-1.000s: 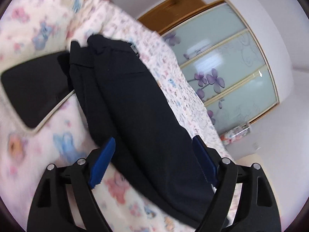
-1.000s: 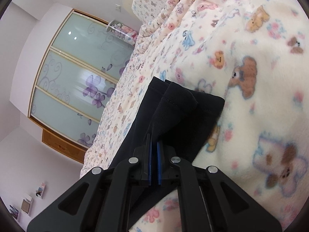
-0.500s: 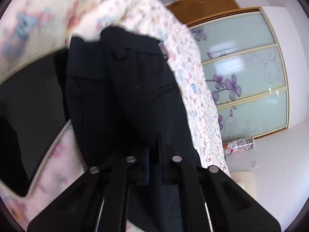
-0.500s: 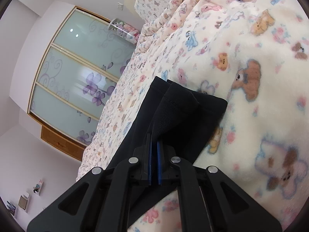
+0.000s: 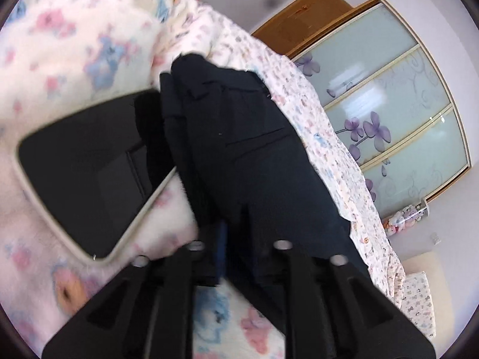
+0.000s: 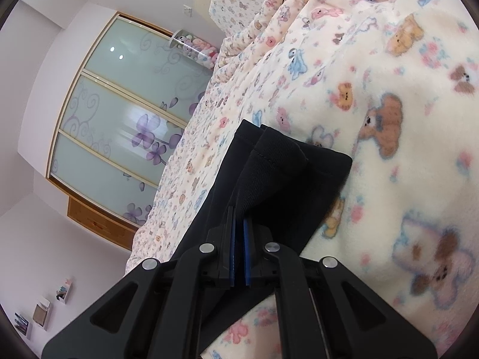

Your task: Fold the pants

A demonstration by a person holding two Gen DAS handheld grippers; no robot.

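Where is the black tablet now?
In the left wrist view, the tablet lies at the left on the teddy-print blanket; the dark pants overlap its right edge.

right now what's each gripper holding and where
The right gripper is shut on the pants near the leg hems. The left gripper, jaws just reopening, has dark fabric between them partway along the pants; whether it grips is unclear.

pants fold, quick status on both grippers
Right gripper shut on pants cuff. Left gripper fingers just reopening, pants fabric between them, grip unclear. Dark flat pad under the waist end.
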